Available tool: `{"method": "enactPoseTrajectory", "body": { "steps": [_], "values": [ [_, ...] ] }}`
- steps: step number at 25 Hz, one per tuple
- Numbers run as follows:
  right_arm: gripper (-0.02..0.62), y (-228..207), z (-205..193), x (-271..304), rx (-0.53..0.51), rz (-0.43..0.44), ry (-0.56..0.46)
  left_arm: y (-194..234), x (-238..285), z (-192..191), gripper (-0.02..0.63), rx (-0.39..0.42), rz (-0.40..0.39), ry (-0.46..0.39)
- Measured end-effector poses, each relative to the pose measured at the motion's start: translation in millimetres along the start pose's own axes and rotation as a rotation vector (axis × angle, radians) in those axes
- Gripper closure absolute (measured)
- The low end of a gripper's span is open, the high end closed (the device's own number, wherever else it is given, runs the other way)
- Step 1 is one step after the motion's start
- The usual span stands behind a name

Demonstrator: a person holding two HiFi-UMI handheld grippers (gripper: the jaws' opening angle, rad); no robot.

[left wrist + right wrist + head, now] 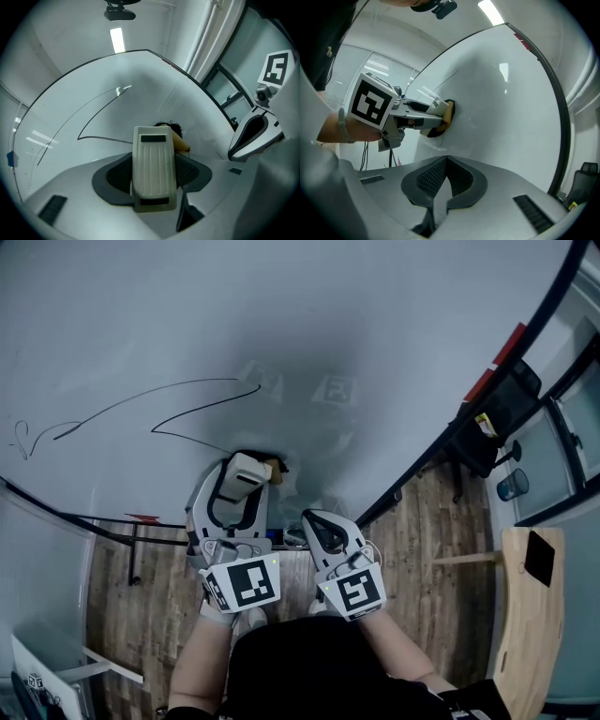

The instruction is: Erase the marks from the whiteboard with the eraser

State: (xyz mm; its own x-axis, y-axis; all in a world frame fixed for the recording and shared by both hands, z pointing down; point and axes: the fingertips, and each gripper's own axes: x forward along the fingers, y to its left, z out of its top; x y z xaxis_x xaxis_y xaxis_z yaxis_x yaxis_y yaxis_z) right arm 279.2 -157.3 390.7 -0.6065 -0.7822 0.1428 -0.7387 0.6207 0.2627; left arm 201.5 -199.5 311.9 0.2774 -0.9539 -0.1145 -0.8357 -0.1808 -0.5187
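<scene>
The cream ribbed plastic eraser (154, 164) is pinched across its width between the jaws of the left gripper (234, 498). Its dark felt face (169, 126) is pressed against the glossy white whiteboard (187, 324). Contact is made just below the lower end of a thin black zigzag line (192, 404); a smaller black scribble (23, 439) is seen well to the left. A tan layer is noted between the felt and the plastic back.

The right gripper (446, 176) is held just beside the left gripper, short of the board. Its dark textured pads are pressed together with nothing between them. A black frame edge (562, 117) is seen along the board's side, and a brown plank floor (422, 521) beneath.
</scene>
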Motion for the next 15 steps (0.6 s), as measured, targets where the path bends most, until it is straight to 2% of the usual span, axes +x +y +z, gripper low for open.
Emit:
{"method": "enactPoseTrajectory", "body": {
  "steps": [3,7,9,13,15],
  "values": [
    [0.568,7.7,5.2,7.1,0.005,0.019,-0.014,16.5,-2.0,-0.6,0.344,-0.022,0.021,0.007],
    [0.568,18.1,11.2,15.6,-0.003,0.045,-0.025,69.0,-7.5,8.5,0.342,-0.066,0.099,-0.033],
    [0.568,22.5,12.6,20.0,0.016,0.051,-0.028,92.9,-10.6,7.3,0.341,-0.114,0.124,-0.036],
    [0.568,34.1,22.0,29.5,0.018,0.078,-0.043,130.2,-17.2,5.0,0.341,-0.158,0.178,-0.034],
    [0.568,40.8,26.9,33.4,0.019,0.091,-0.050,143.9,-19.7,2.1,0.341,-0.147,0.181,-0.023]
  ]
}}
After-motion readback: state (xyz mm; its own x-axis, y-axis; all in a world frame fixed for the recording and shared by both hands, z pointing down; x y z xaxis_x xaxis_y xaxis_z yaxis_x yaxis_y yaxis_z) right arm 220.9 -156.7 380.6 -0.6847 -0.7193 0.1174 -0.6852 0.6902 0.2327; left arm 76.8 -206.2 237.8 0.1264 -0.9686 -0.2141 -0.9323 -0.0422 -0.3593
